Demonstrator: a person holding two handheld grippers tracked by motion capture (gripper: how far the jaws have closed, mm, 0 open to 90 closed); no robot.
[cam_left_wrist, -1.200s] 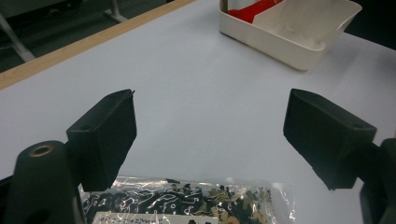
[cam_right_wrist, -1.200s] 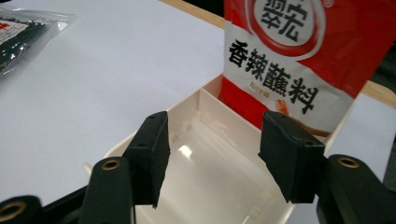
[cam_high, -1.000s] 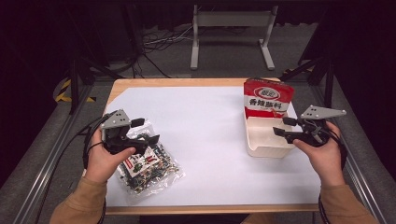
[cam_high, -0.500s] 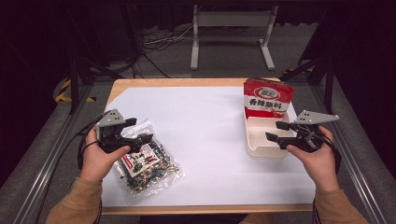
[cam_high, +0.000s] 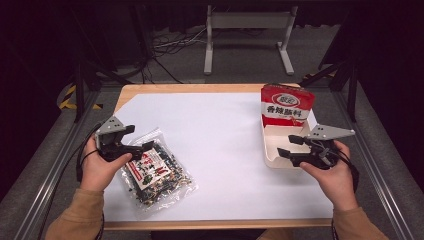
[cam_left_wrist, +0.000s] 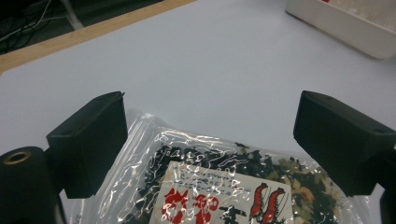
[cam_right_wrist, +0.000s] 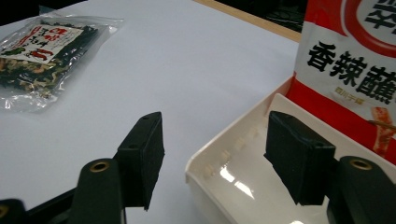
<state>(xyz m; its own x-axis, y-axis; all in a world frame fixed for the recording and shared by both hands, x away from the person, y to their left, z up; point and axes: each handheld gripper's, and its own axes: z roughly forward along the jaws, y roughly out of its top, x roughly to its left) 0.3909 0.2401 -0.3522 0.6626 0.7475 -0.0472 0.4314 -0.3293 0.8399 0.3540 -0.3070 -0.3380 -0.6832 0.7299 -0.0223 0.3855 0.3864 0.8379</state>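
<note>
A clear bag of dried seaweed mix (cam_high: 159, 176) with a red-and-white label lies on the white table cover at the near left. My left gripper (cam_high: 145, 148) hovers open at the bag's upper left corner; the bag (cam_left_wrist: 219, 186) lies low between the jaws of the left gripper (cam_left_wrist: 210, 116). At the right stands a white tray (cam_high: 266, 145), with a red seasoning packet (cam_high: 288, 106) upright at its far end. My right gripper (cam_high: 285, 146) is open across the tray's near left corner. The tray's wall (cam_right_wrist: 210, 184) sits between the jaws of the right gripper (cam_right_wrist: 217, 126), beside the packet (cam_right_wrist: 355, 70).
The white sheet (cam_high: 220, 135) covers most of the wooden table, whose bare edge (cam_high: 200, 88) shows at the back. Metal rails run along both sides. A grey stand (cam_high: 247, 22) and cables lie on the floor behind.
My left gripper has drawn back to the left, off the bag's middle. My right gripper has shifted slightly left toward the tray's near corner. Bag, tray and packet have not moved.
</note>
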